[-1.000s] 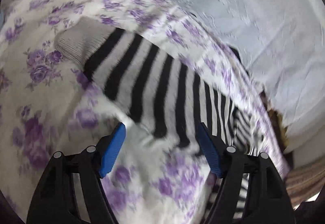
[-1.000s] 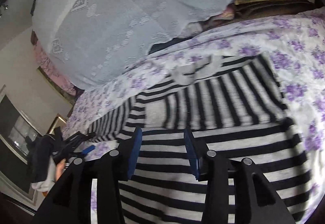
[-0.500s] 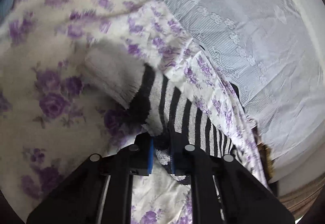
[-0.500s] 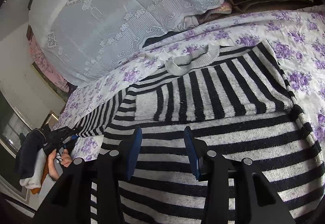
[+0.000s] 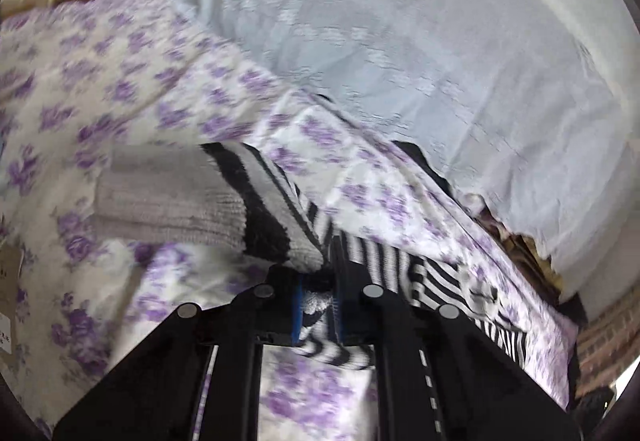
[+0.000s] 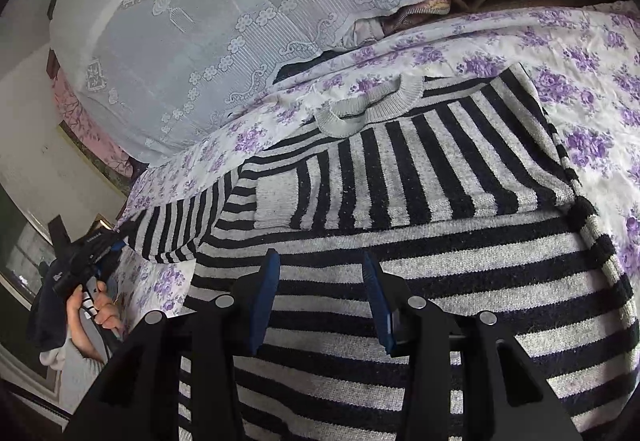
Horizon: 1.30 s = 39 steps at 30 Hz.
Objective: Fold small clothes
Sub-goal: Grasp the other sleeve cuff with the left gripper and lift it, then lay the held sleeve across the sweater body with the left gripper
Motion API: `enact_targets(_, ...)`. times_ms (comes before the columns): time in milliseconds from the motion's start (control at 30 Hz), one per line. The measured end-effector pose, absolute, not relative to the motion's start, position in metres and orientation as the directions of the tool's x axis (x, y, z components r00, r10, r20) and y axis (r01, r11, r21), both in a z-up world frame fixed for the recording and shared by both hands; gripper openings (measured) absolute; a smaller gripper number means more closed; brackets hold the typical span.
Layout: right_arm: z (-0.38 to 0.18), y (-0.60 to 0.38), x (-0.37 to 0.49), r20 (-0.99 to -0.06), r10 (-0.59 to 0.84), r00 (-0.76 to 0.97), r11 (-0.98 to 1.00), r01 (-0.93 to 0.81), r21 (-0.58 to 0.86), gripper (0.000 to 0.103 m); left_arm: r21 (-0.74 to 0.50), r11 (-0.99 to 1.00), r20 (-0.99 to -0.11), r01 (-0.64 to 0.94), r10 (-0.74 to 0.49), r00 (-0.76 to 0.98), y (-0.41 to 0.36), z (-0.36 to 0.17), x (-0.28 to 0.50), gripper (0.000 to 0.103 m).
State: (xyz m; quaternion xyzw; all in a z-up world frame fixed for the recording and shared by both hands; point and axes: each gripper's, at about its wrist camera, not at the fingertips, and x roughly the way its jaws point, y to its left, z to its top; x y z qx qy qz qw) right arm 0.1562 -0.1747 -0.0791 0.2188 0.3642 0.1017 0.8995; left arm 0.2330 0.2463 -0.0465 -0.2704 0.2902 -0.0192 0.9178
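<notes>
- Person's hand (image 6: 94,307), far left of the right wrist view, holds the left hand-held gripper (image 6: 116,245) at the tip of the sweater's left sleeve (image 6: 170,225).
- Left hand-held gripper (image 5: 318,299), own view: jaws nearly closed, blue pads clamped on a bunch of sleeve knit. Grey cuff (image 5: 168,207) hangs out to the left, clear of the bedsheet (image 5: 120,89).
- Sweater (image 6: 400,281), black and grey striped, lies flat on the floral bedsheet (image 6: 580,53), grey collar (image 6: 370,107) at the far side.
- Other sleeve (image 6: 420,169) lies folded across the chest, cuff pointing left.
- Right hand-held gripper (image 6: 320,281): jaws partly open over the sweater body, nothing between the pads; contact with the knit cannot be told.
- Lace cover (image 6: 240,21) drapes a heap behind the bed.
</notes>
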Motion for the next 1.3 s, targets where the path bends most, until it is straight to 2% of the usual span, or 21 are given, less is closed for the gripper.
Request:
enact_targets(433,-0.076,-0.191,0.156,-0.596,0.372,0.711,0.853,-0.009,0.522,0.043,-0.313,0.950,-0.562,0.005,-0.190,0.805,0.153,-0.013,0.239,0.010)
enact_targets(800,-0.077,-0.218,0.161,-0.575,0.389,0.719,0.810,0.030,0.586,0.043,-0.238,0.963,-0.570,0.127,-0.244,0.785,0.064,0.000,0.242,0.010)
enact_targets(1033,-0.078,-0.237,0.163,-0.562,0.391,0.729,0.778,0.065,0.625,0.043,-0.213,0.954,-0.593,0.212,-0.298,0.748,0.002,-0.010,0.244,0.010)
enact_targets(1300,-0.081,-0.253,0.165,-0.555,0.383,0.738,0.756,0.095,0.648,0.043,-0.151,0.936,-0.654,0.318,-0.335,0.678,-0.064,-0.046,0.238,0.010)
